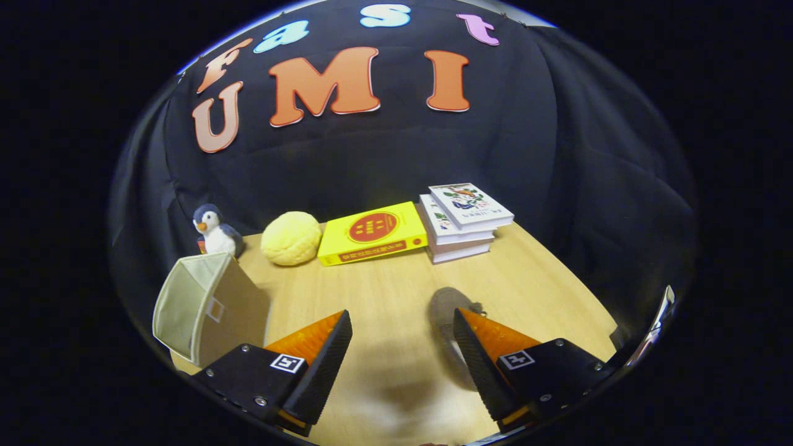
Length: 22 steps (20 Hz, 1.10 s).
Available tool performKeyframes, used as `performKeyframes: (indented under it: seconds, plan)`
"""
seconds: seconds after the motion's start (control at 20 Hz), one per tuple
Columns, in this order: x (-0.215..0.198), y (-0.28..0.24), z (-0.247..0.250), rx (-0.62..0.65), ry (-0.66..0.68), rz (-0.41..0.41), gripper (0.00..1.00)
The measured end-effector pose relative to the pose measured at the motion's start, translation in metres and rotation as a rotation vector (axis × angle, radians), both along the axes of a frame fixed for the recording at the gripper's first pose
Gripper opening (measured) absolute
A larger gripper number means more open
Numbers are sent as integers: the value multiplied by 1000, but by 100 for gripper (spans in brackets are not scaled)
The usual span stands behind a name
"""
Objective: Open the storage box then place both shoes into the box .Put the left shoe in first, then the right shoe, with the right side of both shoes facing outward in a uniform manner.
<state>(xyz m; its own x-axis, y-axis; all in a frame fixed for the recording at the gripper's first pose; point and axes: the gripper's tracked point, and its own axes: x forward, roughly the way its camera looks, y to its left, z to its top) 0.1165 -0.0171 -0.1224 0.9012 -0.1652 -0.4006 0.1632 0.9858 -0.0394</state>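
Our gripper [403,347] hangs low over the desk [384,285] with its fingers spread wide and nothing between them. Just behind the right finger a grey-brown shape [447,305], possibly a shoe, lies mostly hidden; we cannot tell which shoe, or how it faces. The storage box [207,306] stands just beyond the left finger, its panel looking raised. Farther past the box sit a penguin toy [214,230], a yellow ball [291,238] and books [463,222]. We judge the risks to be grabbing the wrong shoe first, or nudging the light box askew.
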Motion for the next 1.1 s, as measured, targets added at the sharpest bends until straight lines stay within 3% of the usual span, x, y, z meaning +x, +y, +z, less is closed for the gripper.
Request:
performKeyframes:
  seconds: [0.4, 0.75, 1.05, 1.1]
  plan:
    - [-14, -101, -59, -4, 102, -74, 98]
    - [6, -131, -100, -31, 175, -70, 98]
    - [47, -118, -123, -33, 202, -13, 73]
    - [52, -116, -128, -35, 212, -9, 65]
